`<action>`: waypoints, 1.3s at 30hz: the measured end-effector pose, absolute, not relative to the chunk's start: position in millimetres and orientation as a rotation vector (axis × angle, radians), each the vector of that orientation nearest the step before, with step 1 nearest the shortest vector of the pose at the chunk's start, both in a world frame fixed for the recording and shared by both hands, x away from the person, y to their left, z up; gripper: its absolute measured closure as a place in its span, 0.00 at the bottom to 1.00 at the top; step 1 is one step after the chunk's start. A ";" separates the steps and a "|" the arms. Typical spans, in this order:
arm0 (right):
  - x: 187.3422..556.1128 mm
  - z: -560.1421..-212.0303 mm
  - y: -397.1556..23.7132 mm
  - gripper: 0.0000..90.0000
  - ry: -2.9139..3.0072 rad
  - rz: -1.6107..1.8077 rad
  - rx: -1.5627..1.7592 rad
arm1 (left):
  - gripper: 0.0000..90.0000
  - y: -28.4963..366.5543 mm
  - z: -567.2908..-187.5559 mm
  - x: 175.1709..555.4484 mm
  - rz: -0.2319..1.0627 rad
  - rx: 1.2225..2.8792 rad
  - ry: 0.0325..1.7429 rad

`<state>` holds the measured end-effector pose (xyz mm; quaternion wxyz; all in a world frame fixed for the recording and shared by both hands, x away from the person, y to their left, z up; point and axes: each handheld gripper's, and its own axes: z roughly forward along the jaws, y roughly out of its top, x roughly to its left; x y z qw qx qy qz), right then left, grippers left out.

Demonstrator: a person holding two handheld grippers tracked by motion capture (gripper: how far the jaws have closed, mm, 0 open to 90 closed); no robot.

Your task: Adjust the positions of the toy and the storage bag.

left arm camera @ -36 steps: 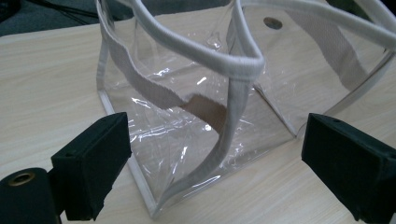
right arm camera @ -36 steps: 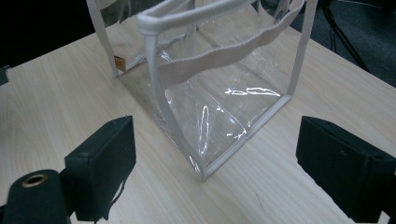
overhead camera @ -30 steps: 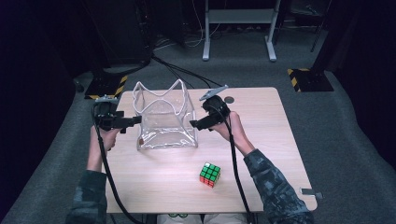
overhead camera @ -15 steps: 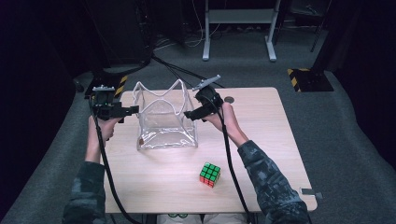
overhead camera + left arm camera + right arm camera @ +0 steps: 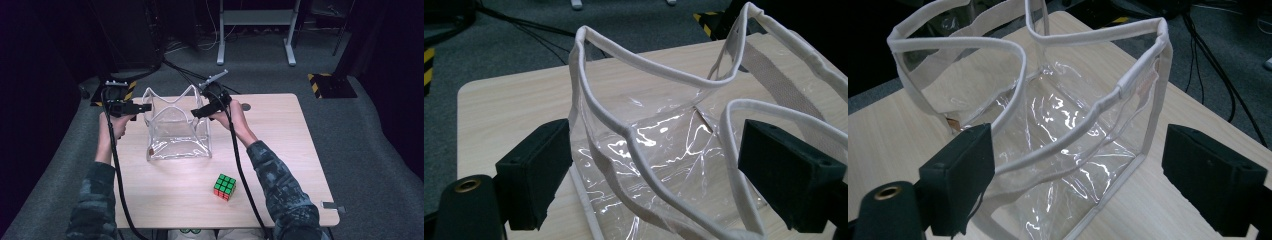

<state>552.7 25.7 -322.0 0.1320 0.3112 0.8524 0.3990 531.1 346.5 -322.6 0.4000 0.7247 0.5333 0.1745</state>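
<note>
Both tongs stand released: the left tongs and right tongs flank the top of the clear bag, jaws spread wide, gripping nothing. That bag stands upright on the table, mouth open, white-trimmed rim sagging between its corners; a colour cube lies nearer the person, well apart. To hold the mouth open well, each side should probably pinch the stiff trim, not the slippery film, and pull evenly outward. Both forearms reach forward from below, wrists roughly level, jaws pointing inward toward each other.
</note>
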 end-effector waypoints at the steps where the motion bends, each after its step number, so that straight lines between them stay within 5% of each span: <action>1: 554.6 -321.8 27.2 0.14 2.473 1.162 0.916 | 0.16 346.7 -323.3 533.9 0.439 1.838 1.355; 12: 577.6 -329.0 46.6 0.19 2.466 1.078 0.975 | 0.20 344.7 -330.5 555.3 0.431 1.879 1.411; 35: 590.4 -350.0 37.1 0.86 2.393 1.018 1.099 | 0.94 340.6 -352.0 555.8 0.538 1.995 1.447; 39: 588.7 -352.2 23.0 0.91 2.365 1.022 1.126 | 0.96 339.6 -352.5 551.5 0.564 2.000 1.440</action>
